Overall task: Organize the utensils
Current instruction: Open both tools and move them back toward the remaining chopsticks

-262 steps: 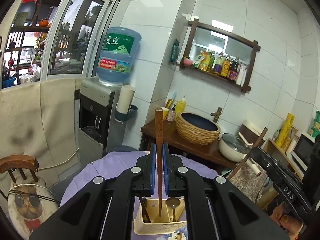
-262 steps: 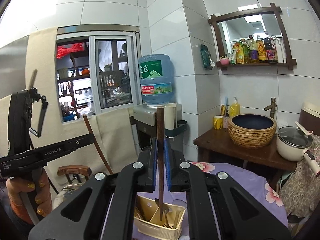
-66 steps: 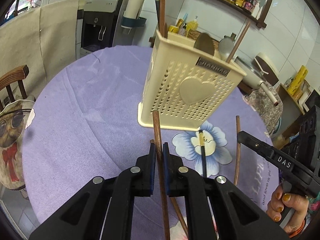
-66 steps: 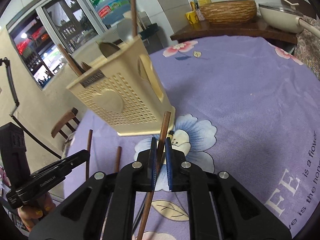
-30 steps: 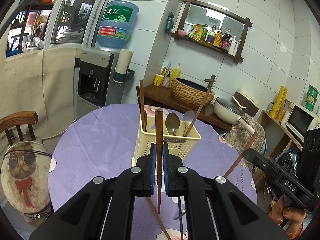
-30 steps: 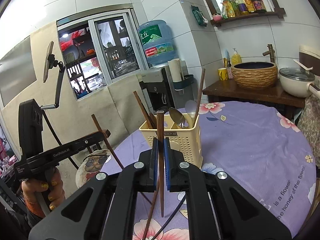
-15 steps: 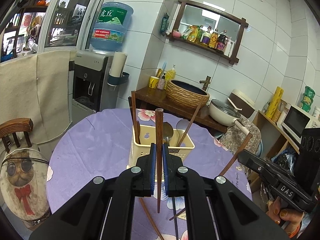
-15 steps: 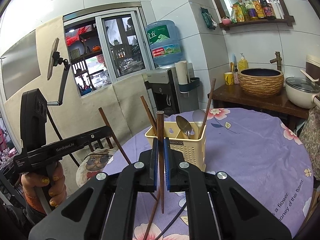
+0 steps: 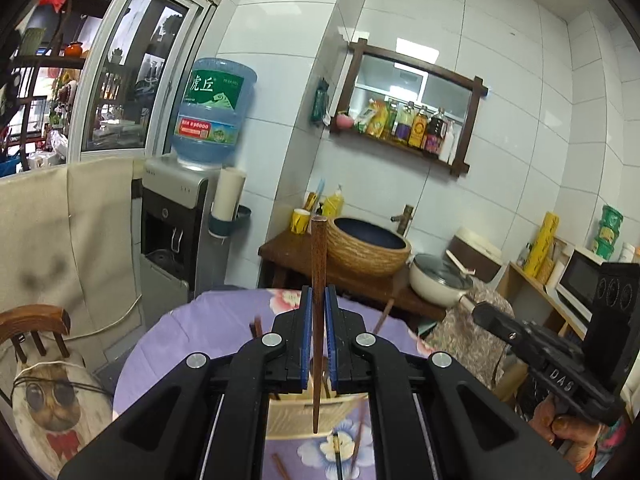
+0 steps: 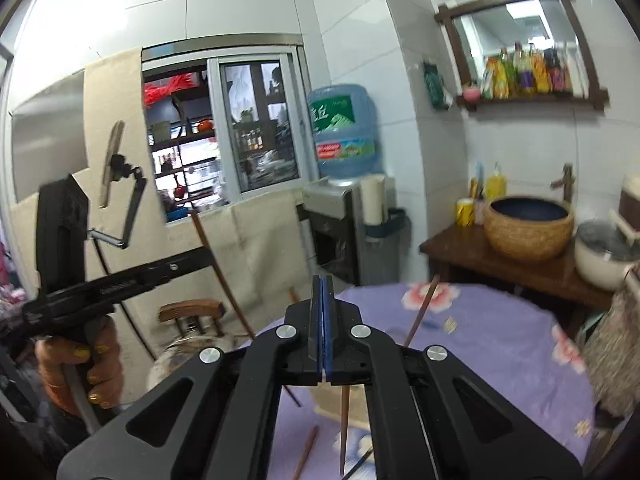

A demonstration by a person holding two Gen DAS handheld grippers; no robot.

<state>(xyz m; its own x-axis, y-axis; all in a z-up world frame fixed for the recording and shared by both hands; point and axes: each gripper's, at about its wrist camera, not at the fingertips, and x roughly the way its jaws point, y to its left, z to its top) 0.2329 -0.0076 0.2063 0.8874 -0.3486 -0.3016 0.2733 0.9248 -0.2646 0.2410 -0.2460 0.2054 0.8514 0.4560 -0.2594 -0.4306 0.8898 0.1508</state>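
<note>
The left gripper [image 9: 316, 332] pinches a brown wooden chopstick [image 9: 318, 280] upright above the cream utensil holder [image 9: 292, 420], which stands near the middle of the purple tablecloth [image 9: 192, 344]. The right gripper [image 10: 322, 332] has its pads pressed together, a thin chopstick [image 10: 344, 424] hanging below them; this one could slip out. Readable writing: "DAS".

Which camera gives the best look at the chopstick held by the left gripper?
The left wrist view: the chopstick stands upright between the left gripper pads, visible almost tip to tip. The right wrist view shows it from the side, slanted, smaller and blurred.
</note>
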